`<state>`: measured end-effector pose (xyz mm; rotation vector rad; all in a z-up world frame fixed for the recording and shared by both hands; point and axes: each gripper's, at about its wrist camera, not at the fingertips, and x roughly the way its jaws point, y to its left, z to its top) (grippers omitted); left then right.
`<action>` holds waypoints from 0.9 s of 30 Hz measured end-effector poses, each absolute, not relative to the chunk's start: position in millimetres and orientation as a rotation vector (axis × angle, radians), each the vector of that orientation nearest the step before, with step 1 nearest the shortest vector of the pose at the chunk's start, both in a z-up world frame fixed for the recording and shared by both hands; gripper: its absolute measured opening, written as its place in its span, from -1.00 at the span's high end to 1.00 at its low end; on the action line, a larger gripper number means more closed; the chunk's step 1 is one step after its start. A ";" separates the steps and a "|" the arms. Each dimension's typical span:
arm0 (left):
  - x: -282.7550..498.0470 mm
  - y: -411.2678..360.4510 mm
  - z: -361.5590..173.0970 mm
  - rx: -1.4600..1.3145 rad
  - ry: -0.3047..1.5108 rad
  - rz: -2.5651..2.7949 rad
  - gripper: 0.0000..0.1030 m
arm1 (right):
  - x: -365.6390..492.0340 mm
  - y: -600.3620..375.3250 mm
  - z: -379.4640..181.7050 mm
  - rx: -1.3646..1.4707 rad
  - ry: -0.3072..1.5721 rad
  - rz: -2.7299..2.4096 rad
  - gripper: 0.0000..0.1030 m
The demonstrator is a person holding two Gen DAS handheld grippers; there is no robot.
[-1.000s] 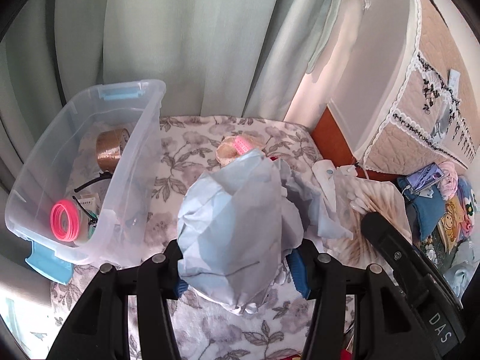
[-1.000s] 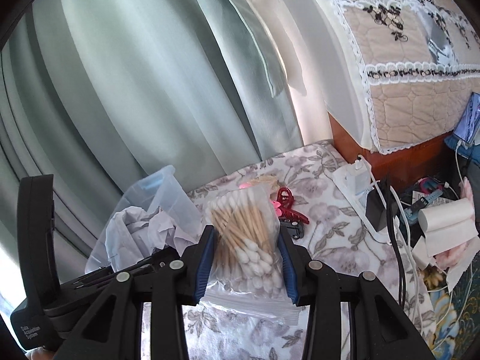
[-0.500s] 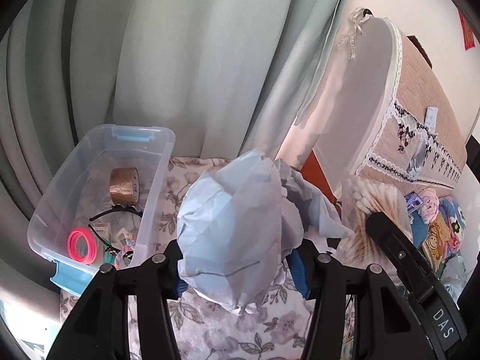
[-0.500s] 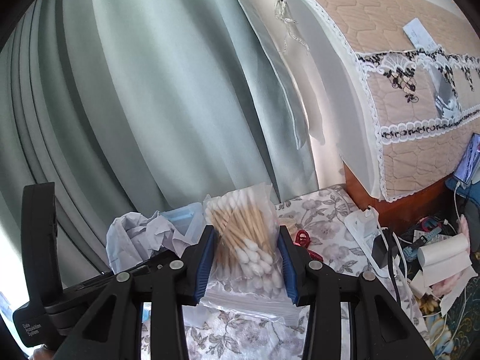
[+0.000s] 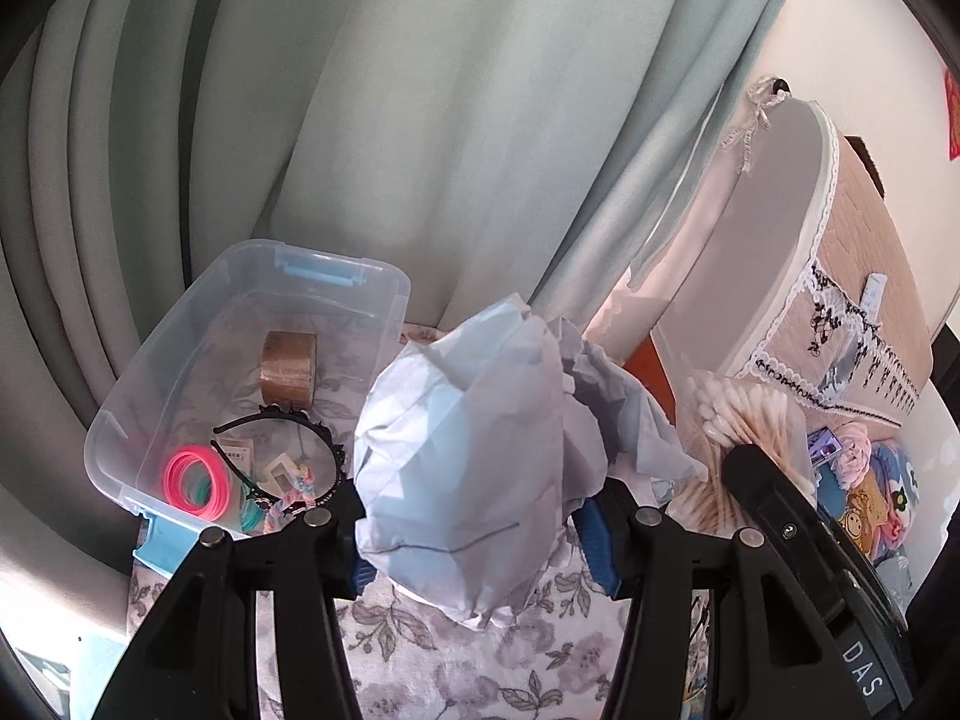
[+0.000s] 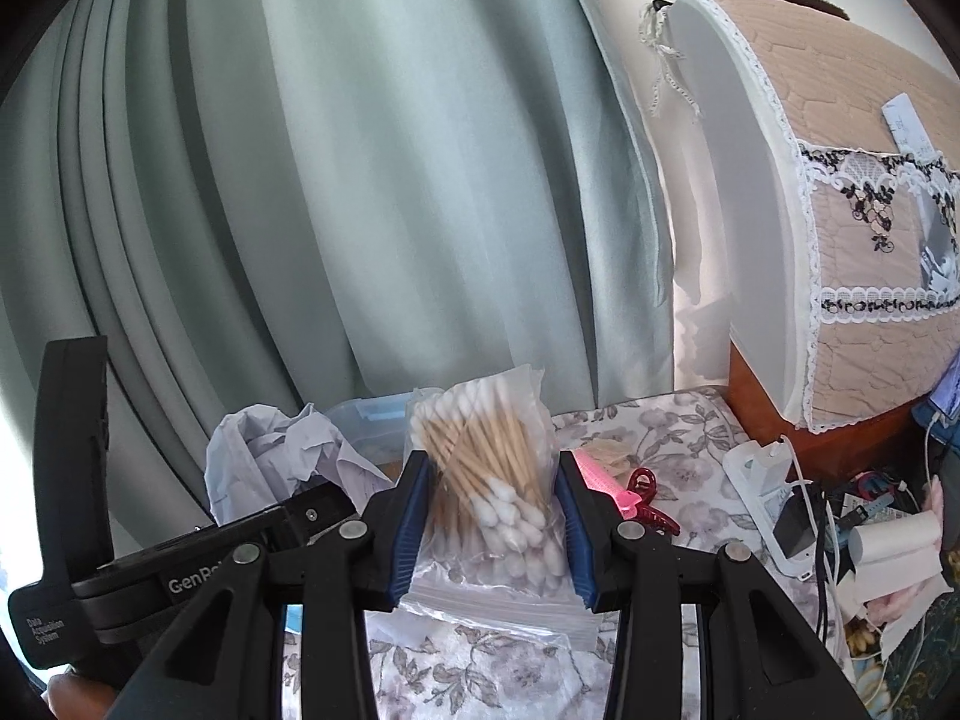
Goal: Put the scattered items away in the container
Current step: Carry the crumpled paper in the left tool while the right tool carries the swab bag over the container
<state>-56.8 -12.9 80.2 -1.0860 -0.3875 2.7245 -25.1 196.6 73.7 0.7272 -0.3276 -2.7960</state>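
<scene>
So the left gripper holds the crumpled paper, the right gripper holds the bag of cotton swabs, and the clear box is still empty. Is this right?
Not quite: the box is not empty. The left wrist view shows a tape roll, a black headband and pink rings in it. The rest holds: left gripper on the paper, right gripper on the swab bag.

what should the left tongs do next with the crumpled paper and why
Probably carry the crumpled paper over the clear plastic bin at left and let go there: the left tongs grip it above the floral cloth, and the open bin has room.
</scene>
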 end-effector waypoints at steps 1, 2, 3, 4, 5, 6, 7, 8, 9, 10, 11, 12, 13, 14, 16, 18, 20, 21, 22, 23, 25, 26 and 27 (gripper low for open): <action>-56.9 -17.6 78.8 -1.090 -0.399 2.729 -0.08 | -25.6 191.7 73.3 0.732 -0.315 -2.790 0.16; -57.5 -23.1 77.3 -1.095 -0.412 2.733 -0.08 | -26.0 186.6 72.7 0.738 -0.302 -2.784 0.16; -57.8 -28.6 75.7 -1.099 -0.426 2.738 -0.08 | -26.4 181.9 72.1 0.743 -0.289 -2.778 0.16; -57.9 -33.8 74.4 -1.102 -0.439 2.742 -0.08 | -26.5 177.3 71.6 0.747 -0.277 -2.773 0.16; -57.9 -38.7 73.1 -1.106 -0.450 2.747 -0.08 | -27.0 172.8 71.0 0.751 -0.265 -2.767 0.16; -57.9 -43.3 71.8 -1.109 -0.461 2.750 -0.08 | -27.4 168.6 70.0 0.756 -0.253 -2.760 0.16; -58.0 -47.7 70.4 -1.111 -0.473 2.753 -0.08 | -27.9 164.5 69.0 0.761 -0.242 -2.755 0.16; -58.2 -51.7 68.8 -1.113 -0.484 2.755 -0.08 | -28.7 160.7 68.1 0.765 -0.232 -2.749 0.16; -58.1 -55.7 67.4 -1.115 -0.496 2.757 -0.08 | -29.2 156.5 67.5 0.768 -0.221 -2.744 0.16; -57.5 -59.4 66.4 -1.117 -0.508 2.759 -0.08 | -29.6 152.5 67.1 0.771 -0.209 -2.740 0.16; -57.3 -62.9 65.3 -1.119 -0.520 2.760 -0.08 | -30.0 148.8 66.8 0.772 -0.198 -2.735 0.16; -57.1 -66.5 64.0 -1.121 -0.531 2.762 -0.08 | -30.2 145.0 66.5 0.773 -0.185 -2.731 0.16; -57.9 -70.5 61.9 -1.123 -0.543 2.765 -0.08 | -30.9 141.0 66.4 0.774 -0.174 -2.727 0.16; -58.1 -74.3 60.4 -1.126 -0.554 2.766 -0.08 | -32.1 137.3 66.0 0.777 -0.163 -2.723 0.16; -58.2 -81.9 57.5 -1.132 -0.576 2.770 -0.08 | -33.5 130.5 65.5 0.785 -0.147 -2.714 0.16; -58.4 -88.7 54.1 -1.139 -0.593 2.776 -0.08 | -35.4 124.0 64.2 0.793 -0.132 -2.705 0.16; -59.1 -95.5 51.3 -1.145 -0.613 2.780 -0.08 | -37.6 117.6 63.2 0.800 -0.121 -2.693 0.16; -58.0 -98.4 50.6 -1.148 -0.621 2.784 -0.08 | -38.6 114.2 62.8 0.802 -0.114 -2.687 0.16; -58.8 -102.1 48.8 -1.150 -0.630 2.787 -0.08 | -39.8 111.1 62.3 0.805 -0.107 -2.681 0.16; -60.7 -106.3 46.3 -1.151 -0.638 2.790 -0.08 | -41.1 107.4 61.7 0.809 -0.100 -2.674 0.16; -62.1 -112.8 43.6 -1.156 -0.655 2.796 -0.08 | -44.4 100.4 60.5 0.816 -0.086 -2.663 0.16; -62.5 -115.8 42.8 -1.159 -0.664 2.799 -0.08 | -46.0 97.2 59.7 0.820 -0.079 -2.658 0.16; -62.9 -118.7 41.6 -1.162 -0.673 2.801 -0.08 | -48.2 94.3 58.5 0.826 -0.075 -2.653 0.16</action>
